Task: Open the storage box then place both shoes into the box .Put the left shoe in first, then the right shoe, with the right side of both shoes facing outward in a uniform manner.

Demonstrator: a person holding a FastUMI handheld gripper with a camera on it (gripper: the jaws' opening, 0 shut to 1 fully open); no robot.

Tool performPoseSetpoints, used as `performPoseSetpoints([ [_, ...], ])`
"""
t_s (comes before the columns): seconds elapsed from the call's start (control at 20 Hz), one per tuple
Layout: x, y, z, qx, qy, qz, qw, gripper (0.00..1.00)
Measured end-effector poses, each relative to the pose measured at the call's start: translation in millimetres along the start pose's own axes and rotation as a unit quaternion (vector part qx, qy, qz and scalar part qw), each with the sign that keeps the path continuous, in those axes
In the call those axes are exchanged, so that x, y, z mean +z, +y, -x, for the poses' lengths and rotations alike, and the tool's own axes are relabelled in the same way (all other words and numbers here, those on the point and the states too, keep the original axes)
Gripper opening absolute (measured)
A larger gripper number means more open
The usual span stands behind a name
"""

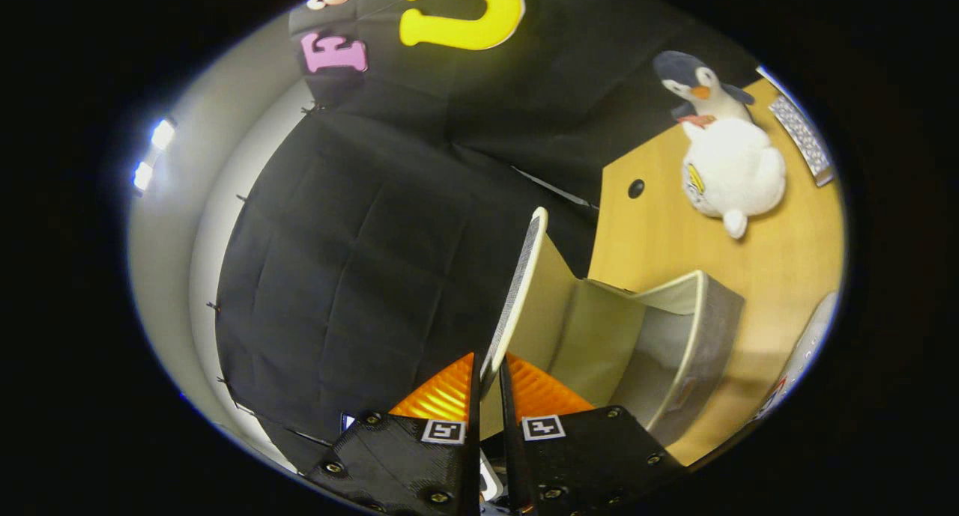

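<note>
The grey fabric storage box (pixel 678 336) stands on the wooden table (pixel 787 254), its pale lining showing inside. Its lid (pixel 521 291) is raised on edge, swung up and back from the box's opening. My gripper (pixel 488 370) is shut on the lid's near edge, one finger pressing on each face of it. The view is rolled steeply, so the table runs up beside the box. A pale rounded thing (pixel 805 351) that may be a shoe shows beyond the box, too cut off to tell.
A plush penguin (pixel 723 153) sits on the table beyond the box. A patterned grey strip (pixel 802 130) lies at the table's far side behind it. The black cloth wall hangs close behind the lid and the box.
</note>
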State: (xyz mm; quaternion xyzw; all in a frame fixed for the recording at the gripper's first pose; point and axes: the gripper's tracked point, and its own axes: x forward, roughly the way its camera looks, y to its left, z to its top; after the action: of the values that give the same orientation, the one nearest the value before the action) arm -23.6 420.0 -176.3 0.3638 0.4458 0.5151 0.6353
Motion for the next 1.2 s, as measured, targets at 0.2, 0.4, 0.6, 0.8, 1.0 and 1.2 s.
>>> performPoseSetpoints([
  [0.2,-8,38,-77,0.012,0.022,0.016,1.0,0.14],
  [0.4,-38,44,-159,0.001,0.053,0.021,0.998,0.15],
  [0.6,-73,37,-215,-0.027,0.08,0.026,0.996,0.15],
  [0.8,-81,27,-234,-0.051,0.083,0.029,0.995,0.36],
  [1.0,-72,27,-218,-0.062,0.085,0.057,0.993,0.78],
  [1.2,-52,36,-174,-0.062,0.066,0.055,0.994,0.82],
])
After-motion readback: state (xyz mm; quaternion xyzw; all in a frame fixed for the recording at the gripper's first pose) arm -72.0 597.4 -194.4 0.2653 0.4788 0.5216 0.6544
